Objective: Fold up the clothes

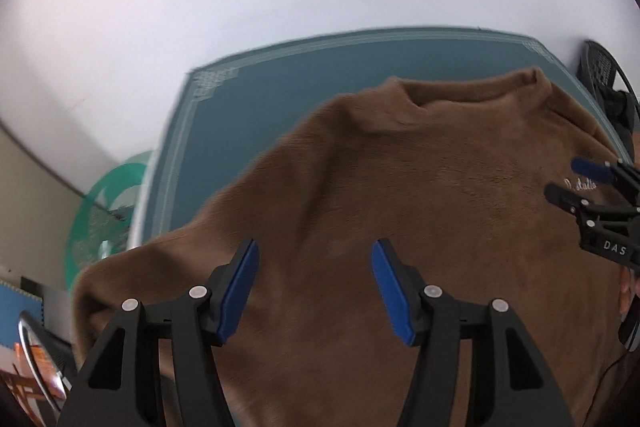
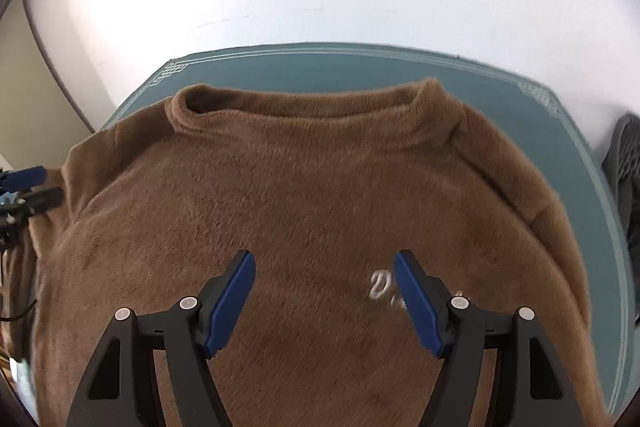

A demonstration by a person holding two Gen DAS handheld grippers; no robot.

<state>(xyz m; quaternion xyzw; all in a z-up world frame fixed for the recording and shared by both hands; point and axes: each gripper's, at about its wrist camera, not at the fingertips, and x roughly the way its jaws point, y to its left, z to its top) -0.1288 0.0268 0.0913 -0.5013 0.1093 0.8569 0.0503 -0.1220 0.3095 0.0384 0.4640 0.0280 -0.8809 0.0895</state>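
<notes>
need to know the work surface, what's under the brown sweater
The brown sweater lies on a teal mat with a pale line border, showing beyond the collar and along the sides. Anything directly beneath the fabric is covered.

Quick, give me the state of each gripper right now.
Left gripper: open, nothing held, above the brown sweater.
Right gripper: open, nothing held, above the same sweater.

1 brown sweater lies on 1 teal mat, with 1 white embroidered logo on it. 2 tools: left tool, right tool, each with 2 blue pads. 1 dark mesh chair.
</notes>
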